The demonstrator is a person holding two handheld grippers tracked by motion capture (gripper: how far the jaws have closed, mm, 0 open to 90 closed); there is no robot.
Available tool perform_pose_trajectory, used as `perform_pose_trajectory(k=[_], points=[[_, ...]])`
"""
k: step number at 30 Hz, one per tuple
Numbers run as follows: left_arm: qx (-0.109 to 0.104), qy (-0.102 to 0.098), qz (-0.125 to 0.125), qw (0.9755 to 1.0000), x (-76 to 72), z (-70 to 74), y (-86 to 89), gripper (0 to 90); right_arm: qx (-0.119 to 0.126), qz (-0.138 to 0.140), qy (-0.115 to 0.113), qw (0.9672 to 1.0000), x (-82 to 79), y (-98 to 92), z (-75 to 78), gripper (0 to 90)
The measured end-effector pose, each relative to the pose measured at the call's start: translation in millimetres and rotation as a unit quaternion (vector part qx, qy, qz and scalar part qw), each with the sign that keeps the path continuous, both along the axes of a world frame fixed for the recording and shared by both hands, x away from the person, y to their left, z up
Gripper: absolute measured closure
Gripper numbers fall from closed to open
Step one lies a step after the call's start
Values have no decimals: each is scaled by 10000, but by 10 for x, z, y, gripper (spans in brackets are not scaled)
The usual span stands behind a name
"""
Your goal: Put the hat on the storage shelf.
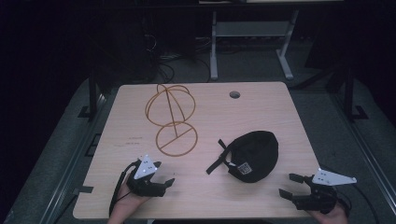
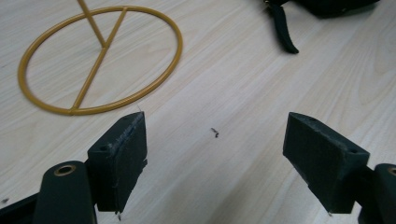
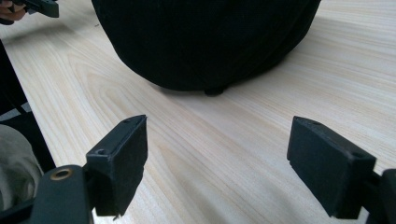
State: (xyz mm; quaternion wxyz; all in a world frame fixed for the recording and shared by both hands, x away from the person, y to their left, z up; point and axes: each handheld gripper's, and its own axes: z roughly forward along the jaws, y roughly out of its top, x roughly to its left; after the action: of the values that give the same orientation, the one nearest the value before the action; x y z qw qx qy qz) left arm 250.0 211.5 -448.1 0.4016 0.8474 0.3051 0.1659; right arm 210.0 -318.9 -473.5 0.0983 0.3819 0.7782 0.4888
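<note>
Left gripper [image 1: 164, 183]: near front-left edge of table [image 1: 261, 116], jaws spread, empty.
Right gripper [image 1: 290, 185]: front-right corner, jaws spread, empty.
Left gripper view: speck [image 2: 215, 133] on wood.

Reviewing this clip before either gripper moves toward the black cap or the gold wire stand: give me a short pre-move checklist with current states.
1. Left gripper open and holding nothing: ok, jaws apart over bare wood in the left gripper view.
2. Right gripper open and holding nothing: ok, jaws wide apart.
3. Black cap free on the table, touched by neither gripper: ok.
4. Cap strap clear of the gold wire stand: ok, they lie apart.
5. Stand upright on its ring base: ok.
6. Stand steady enough to take the cap: cannot tell.
</note>
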Motion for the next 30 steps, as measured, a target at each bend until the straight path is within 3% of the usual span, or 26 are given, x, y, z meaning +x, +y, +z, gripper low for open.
perform_pose_trajectory(k=[6, 7, 10, 17, 20, 23, 30], points=[[-59, 66, -122, 9999, 9, 13, -50, 215, -5, 2, -7, 10000, -7, 3, -1, 199], [-173, 182, -196, 9995, 9, 27, -72, 215, 12, -30, -22, 10000, -19, 10, 12, 198], [-158, 246, -268, 9992, 22, 56, -88, 215, 27, -16, -68, 10000, -20, 37, 36, 195], [-306, 334, -284, 9986, 31, 100, -171, 214, 18, -42, -72, 10000, -23, 54, 42, 192], [-388, 461, -333, 9976, 70, 115, -240, 214, 34, -82, -55, 9999, -13, 34, 37, 191], [-239, 461, -470, 9975, 106, 122, -322, 213, 45, -94, -50, 9999, -13, 31, 34, 191], [-196, 406, -885, 9951, 97, 202, -555, 239, 31, -116, -90, 9999, -20, 35, 40, 191]])
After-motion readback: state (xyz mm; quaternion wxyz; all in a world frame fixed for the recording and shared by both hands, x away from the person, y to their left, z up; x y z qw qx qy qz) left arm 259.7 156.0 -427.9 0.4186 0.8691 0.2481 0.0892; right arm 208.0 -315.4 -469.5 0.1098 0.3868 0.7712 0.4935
